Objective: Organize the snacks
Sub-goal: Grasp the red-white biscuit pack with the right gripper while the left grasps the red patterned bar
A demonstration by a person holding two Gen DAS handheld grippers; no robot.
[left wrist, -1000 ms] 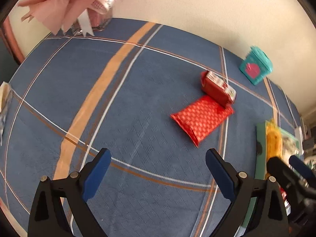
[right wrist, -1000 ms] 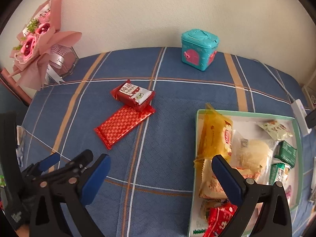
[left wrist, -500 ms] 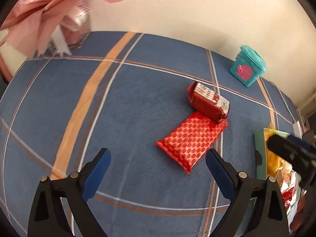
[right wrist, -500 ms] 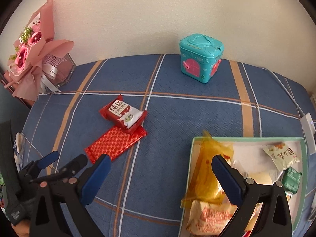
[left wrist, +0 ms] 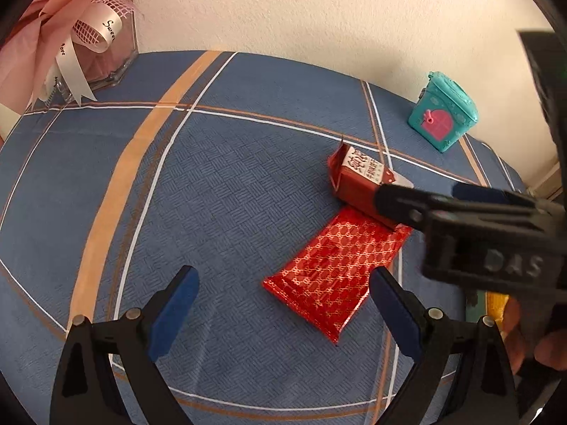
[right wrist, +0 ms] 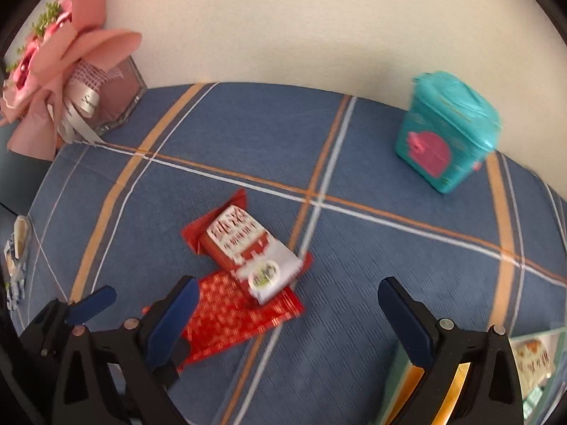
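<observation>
Red snack packets [right wrist: 248, 283] between right gripper [right wrist: 285, 313] fingers

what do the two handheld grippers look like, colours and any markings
Both match: black plastic frames with silver rivets at the joints and two fingers faced with blue pads. The left gripper shows this in its own view; the right gripper likewise. Raised letters "DAS" mark the right gripper's black body in the left view. No cables or sleeves show.
</observation>
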